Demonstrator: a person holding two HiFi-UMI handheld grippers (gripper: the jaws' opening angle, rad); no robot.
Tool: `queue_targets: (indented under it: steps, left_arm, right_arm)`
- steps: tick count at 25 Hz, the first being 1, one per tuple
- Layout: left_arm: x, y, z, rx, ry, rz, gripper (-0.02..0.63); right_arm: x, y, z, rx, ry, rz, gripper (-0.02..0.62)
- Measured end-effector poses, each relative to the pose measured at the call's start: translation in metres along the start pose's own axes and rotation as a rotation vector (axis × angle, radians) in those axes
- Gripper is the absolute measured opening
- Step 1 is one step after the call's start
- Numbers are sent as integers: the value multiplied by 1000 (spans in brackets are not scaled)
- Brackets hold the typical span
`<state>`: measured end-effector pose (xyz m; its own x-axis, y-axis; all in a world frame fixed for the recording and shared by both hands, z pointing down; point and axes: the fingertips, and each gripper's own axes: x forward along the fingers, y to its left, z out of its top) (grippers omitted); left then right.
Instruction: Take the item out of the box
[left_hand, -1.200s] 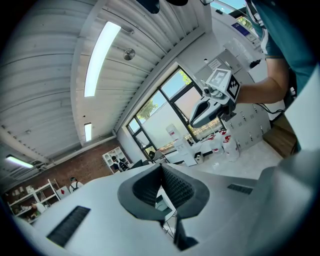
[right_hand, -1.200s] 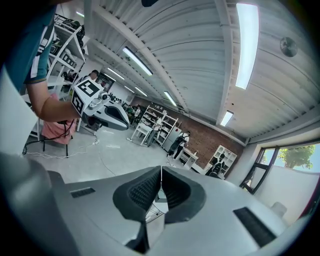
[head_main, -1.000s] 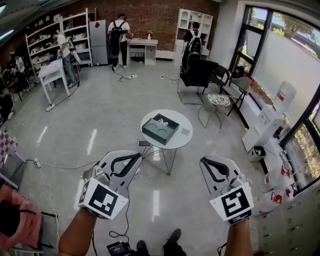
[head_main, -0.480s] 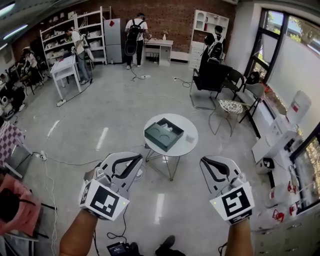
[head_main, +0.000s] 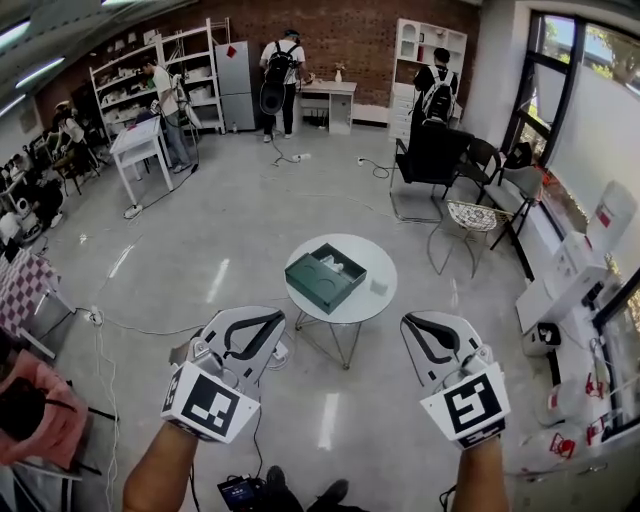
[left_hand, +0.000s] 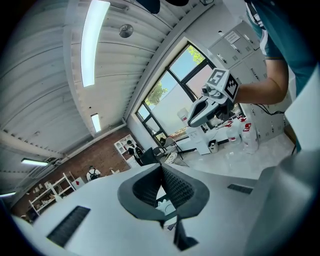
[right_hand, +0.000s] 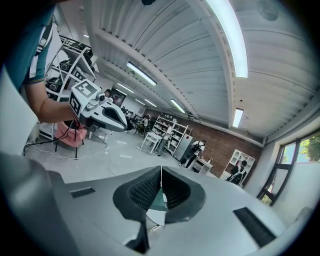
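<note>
Box (head_main: 323, 277) by the round table (head_main: 377, 268) rim — open floor (head_main: 250, 225) before it; left gripper (head_main: 276, 318), right gripper (head_main: 409, 323) pressed together.

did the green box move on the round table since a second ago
No. The green box still sits on the left half of the round table; only the camera shifted.

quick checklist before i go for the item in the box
1. Left tool empty: ok, jaws together on nothing.
2. Right tool empty: ok, jaws together on nothing.
3. Jaws apart for a grasp: not ok, both shut.
4. Box open: ok, no lid on it, white item shows inside.
5. Box within reach: not ok, it sits on the round table well ahead across the floor.
6. Path clear: cannot tell, a cable lies on the floor to the left.
</note>
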<state>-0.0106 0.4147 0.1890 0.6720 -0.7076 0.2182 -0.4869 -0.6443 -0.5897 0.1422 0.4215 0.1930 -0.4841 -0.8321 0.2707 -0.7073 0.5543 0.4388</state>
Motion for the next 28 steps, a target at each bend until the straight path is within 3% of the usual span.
queue_targets:
  steps: [10,19,28]
  left_arm:
    - [85,31,-8,-1,-48,-83,18]
    - [148,104,-39,11,-112,-155,18]
    - [170,176,-91,0,-140,-193,18]
  right_arm:
    - [37,-54,-26,40,59,-67,39]
    - [113,-92,-19,76,113,-149,39]
    - [199,-97,2,69,139,-185,39]
